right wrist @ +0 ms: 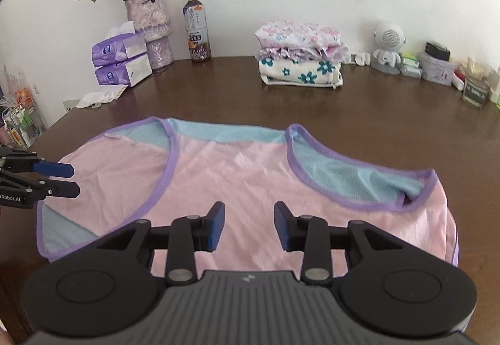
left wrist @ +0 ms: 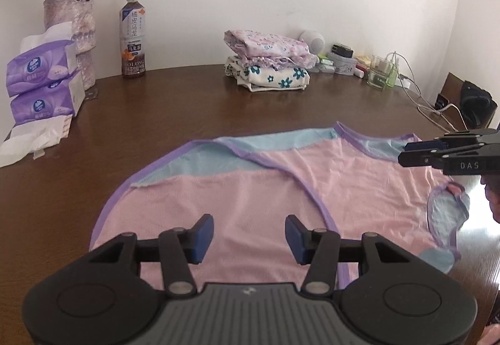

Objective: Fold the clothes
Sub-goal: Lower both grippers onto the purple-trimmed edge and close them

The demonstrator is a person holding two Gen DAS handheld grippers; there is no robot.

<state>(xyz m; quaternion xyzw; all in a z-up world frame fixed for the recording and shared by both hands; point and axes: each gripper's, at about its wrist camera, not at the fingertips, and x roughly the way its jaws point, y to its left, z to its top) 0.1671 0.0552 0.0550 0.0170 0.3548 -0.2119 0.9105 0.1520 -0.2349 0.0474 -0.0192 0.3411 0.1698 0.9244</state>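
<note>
Two hand-held grippers are over the garment rn, neither holding anything: the left hand-held gripper (left wrist: 249, 239) has its jaws apart w/ only pink cloth showing between the pads, and the right hand-held gripper (right wrist: 249, 226) is likewise released, jaws parted a bit less, nothing pinched. The pink sleeveless top (right wrist: 250, 176), w/ blue mesh panels and purple trim, lies spread on the brown worktop (right wrist: 218, 89) near my edge, apparently partly folded since one side flap lies across the body, though I can't be sure of the layers. Behind it, well apart, sits a stack of folded clothes (right wrist: 300, 54) by the wall, w/ a tea bottle (right wrist: 197, 29), a vase of roses (right wrist: 150, 32) and tissue packs (right wrist: 122, 64) off to the left. My guess is the next step is picking an edge for another fold. Risks as I see them: the mesh looks thin and slippery, so a pinch could catch just the top layer and pull the earlier flap open; or grab both layers plus drag the whole thing across the smooth wood. Right-side edge (left wrist: 447, 217) looks bunched and close to the worktop's rim in the left view, so a tug that way might slide it off. If both sides lift unevenly, the fold goes skewed. A long sweep fwd could also bump the stack or bottle, tho they're far back.
</note>
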